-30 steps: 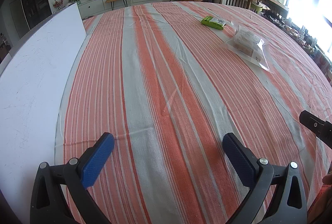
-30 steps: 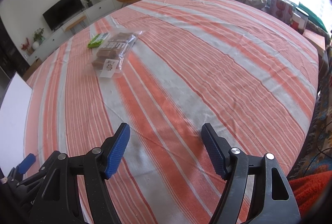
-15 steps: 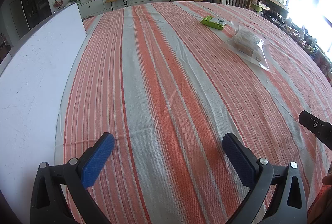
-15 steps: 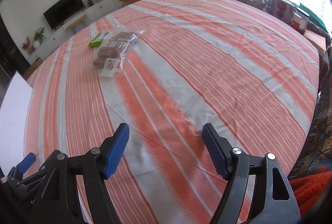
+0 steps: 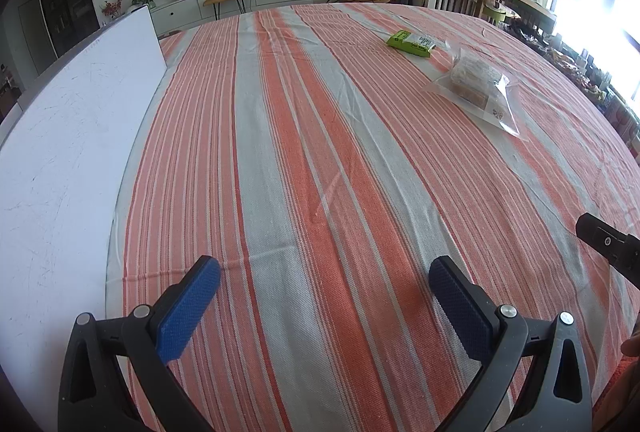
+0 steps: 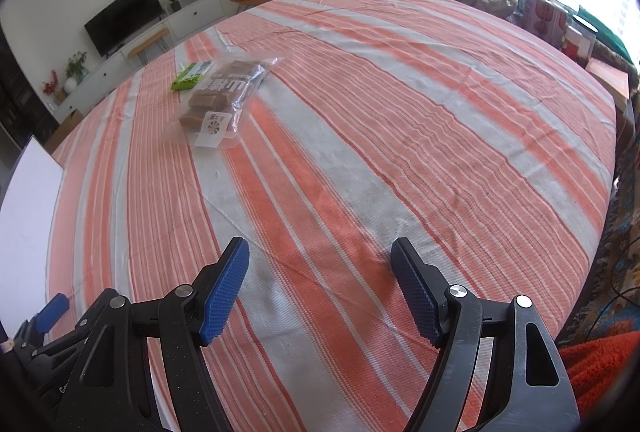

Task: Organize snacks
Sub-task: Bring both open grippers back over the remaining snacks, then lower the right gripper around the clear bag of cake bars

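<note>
One striped desk [image 5: 320,160] carries two snacks at 1 o'clock in the left view: one clear bag of brown bars [image 5: 478,88], one green packet [image 5: 412,42] just beyond. Left gripper [image 5: 324,302] and right gripper [image 6: 320,288] hover with fingers spread, empty.

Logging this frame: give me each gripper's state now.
Left gripper: open, holding nothing, above the striped tablecloth.
Right gripper: open, holding nothing.
</note>
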Demonstrator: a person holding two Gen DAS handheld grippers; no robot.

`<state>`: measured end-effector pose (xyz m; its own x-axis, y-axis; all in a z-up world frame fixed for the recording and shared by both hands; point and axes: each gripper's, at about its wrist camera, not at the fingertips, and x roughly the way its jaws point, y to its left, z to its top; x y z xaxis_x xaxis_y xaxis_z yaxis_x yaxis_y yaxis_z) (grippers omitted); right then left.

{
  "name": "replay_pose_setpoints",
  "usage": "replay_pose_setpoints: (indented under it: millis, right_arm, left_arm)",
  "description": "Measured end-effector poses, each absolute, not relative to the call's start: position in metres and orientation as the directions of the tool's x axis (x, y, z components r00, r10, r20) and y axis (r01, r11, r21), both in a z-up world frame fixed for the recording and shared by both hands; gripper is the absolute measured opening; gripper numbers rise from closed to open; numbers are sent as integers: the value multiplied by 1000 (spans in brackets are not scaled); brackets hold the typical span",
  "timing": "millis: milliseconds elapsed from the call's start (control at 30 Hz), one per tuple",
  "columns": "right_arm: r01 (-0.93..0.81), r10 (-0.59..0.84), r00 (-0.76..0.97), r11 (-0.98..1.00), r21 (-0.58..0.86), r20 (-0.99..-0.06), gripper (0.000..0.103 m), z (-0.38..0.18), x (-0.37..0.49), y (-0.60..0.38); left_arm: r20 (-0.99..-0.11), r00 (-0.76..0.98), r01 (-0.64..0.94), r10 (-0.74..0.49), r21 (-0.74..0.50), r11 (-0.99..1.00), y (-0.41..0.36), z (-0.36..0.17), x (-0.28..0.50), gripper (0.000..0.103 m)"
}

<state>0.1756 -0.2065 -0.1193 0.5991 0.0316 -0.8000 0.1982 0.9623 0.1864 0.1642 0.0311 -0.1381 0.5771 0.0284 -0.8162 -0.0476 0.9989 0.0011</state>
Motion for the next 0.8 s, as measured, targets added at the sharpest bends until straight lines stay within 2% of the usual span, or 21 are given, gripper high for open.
replay_pose_setpoints:
  millis: [267,567,800]
  right_arm:
    - [192,59,603,957,217,-795,77,-119,175,-209]
    - [220,156,635,902,371,-756,76,-117,168,-231]
    - [195,176,569,920,340,-804,78,-113,203,-224]
  left_arm:
    - [-823,567,-21,17,6,1000,38,-139,172,103]
    - [-815,579,-24,19,6,1000,39,-140,171,103]
    - [-815,579,-24,19,7,1000,39,-140,171,103]
